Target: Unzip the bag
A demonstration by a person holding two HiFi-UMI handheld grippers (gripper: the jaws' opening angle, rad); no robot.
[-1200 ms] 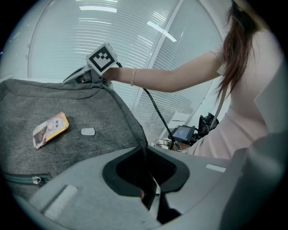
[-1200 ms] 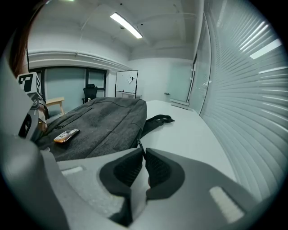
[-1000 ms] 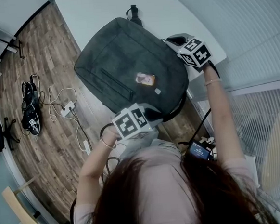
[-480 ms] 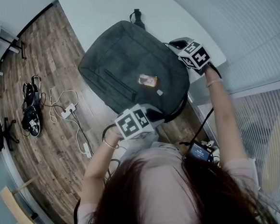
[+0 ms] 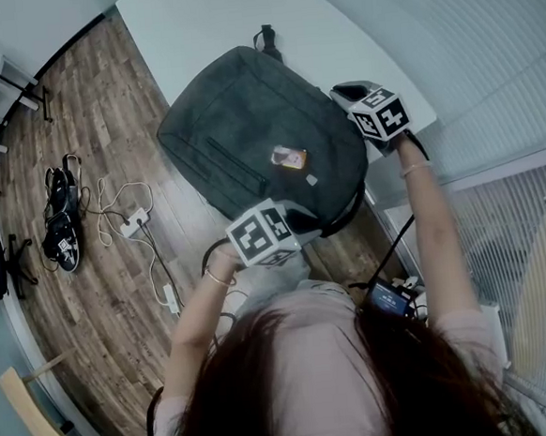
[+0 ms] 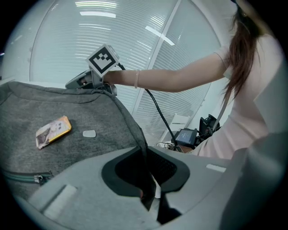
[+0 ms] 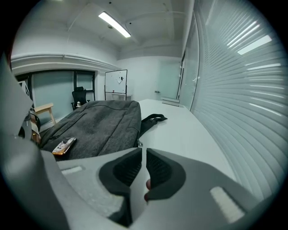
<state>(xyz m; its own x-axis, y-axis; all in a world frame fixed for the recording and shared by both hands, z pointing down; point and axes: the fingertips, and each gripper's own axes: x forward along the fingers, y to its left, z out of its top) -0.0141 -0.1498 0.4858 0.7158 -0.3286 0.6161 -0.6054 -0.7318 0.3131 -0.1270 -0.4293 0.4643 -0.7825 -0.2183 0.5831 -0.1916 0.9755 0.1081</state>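
Observation:
A dark grey backpack (image 5: 257, 138) lies flat on the white table (image 5: 211, 29), its near end hanging over the table's edge. An orange card (image 5: 287, 157) rests on its face. My left gripper (image 5: 297, 222) is at the near corner. In the left gripper view the left gripper (image 6: 145, 155) is shut on the backpack's (image 6: 67, 134) edge seam, which runs between the jaws. My right gripper (image 5: 343, 94) meets the bag's right side. In the right gripper view its jaws (image 7: 143, 150) are closed to a thin slit on the small metal zipper pull (image 7: 139, 143) at their tips.
The bag's carry handle (image 5: 265, 39) lies on the table at the far end. A front pocket zipper (image 5: 226, 164) is closed. Cables and a power strip (image 5: 132, 214) lie on the wooden floor at left. A small screen device (image 5: 389, 295) sits by my right side. Blinds line the right wall.
The whole scene has slid slightly down in the head view as the head moved. Both grippers stay at the same spots on the backpack.

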